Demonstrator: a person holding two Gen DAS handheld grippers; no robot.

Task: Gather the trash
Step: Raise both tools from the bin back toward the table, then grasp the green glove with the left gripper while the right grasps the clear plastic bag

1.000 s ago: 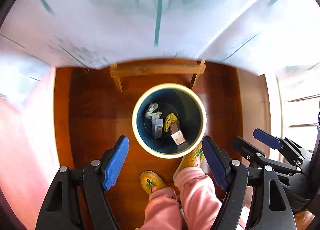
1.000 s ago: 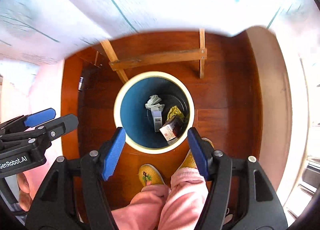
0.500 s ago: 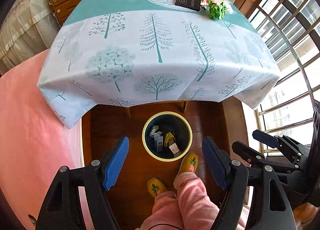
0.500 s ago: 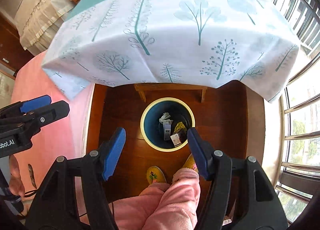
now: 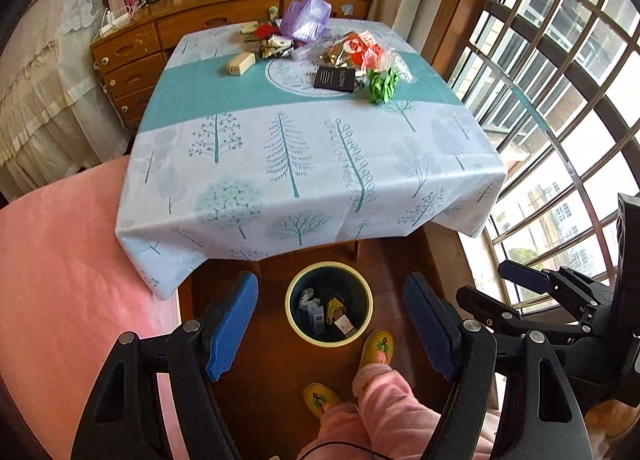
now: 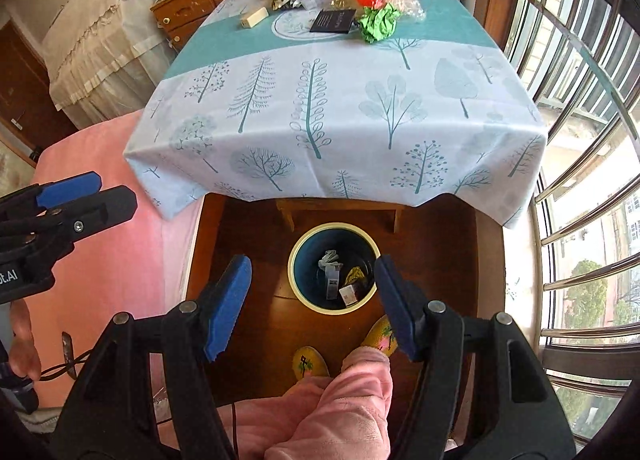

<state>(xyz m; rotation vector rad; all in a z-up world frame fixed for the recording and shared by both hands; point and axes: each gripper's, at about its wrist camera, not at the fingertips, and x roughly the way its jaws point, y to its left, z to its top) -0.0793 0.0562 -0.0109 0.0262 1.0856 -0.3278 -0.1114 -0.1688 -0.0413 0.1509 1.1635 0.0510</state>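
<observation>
Trash lies in two places: a few pieces already sit at the bottom of the round bin [image 5: 329,310] in the lower centre of both views, on the wooden floor just in front of the person's yellow slippers [image 5: 378,346], and a bigger heap waits on the far side of the table [image 5: 280,140] at the top of the frame. That heap includes a crumpled green paper [image 5: 382,85], a black booklet [image 5: 335,79], a purple plastic bag [image 5: 306,20], an orange-and-red wrapper [image 5: 360,47] and a small cream box [image 5: 241,63], all resting on the teal band of the tree-print tablecloth. A second ago both cameras were low, looking almost straight into the bin with the cloth's hem filling the top; now both have risen well above it, so the whole tabletop and the window on the right come into view and the bin looks small. The left gripper [image 5: 332,324] has its blue-padded fingers spread wide with nothing between them, and the right gripper [image 6: 312,296] likewise stands open and empty. In the right wrist view the left gripper shows at the left edge over the pink bedding [image 6: 104,260]. Judging by this, one drop into the bin looks finished and the hands are free, so the next step is likely a reach across the cloth for another piece.
</observation>
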